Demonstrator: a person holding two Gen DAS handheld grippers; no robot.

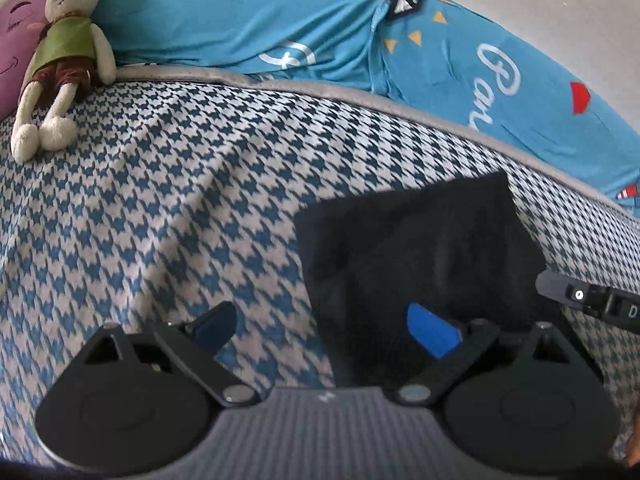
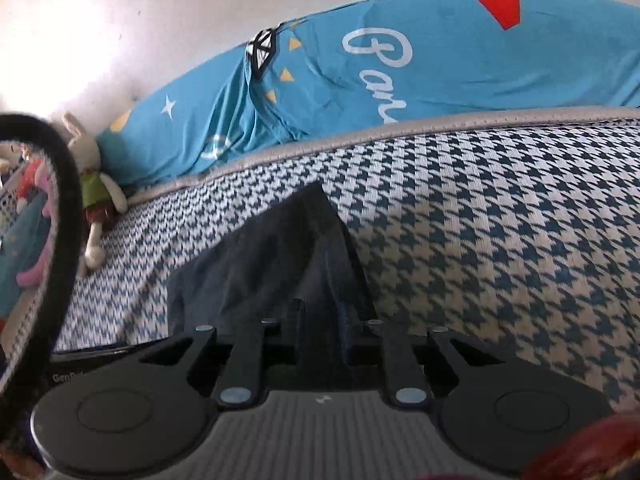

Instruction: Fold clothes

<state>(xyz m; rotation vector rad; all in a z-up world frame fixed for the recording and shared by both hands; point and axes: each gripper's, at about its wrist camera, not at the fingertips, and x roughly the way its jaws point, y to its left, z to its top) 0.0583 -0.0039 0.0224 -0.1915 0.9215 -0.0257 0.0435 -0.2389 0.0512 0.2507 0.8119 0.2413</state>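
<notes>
The bed cover [image 1: 160, 200] is a coarse woven houndstooth cloth, matt. The dark garment [image 1: 420, 248] looks like soft matt fabric. The blue sheet [image 1: 320, 40] is smooth, thin cloth, the rabbit toy [image 1: 64, 60] is fuzzy plush, and the left gripper [image 1: 326, 328] is matt black plastic.

Dark garment, folded flat

My black cloth [image 1: 420, 248] lies as a neat rectangle ahead of my left gripper [image 1: 326, 330], its near edge pinched in my right gripper [image 2: 320, 320].

Left gripper [image 1: 326, 326] spread wide; right gripper [image 2: 320, 316] clamped
</notes>
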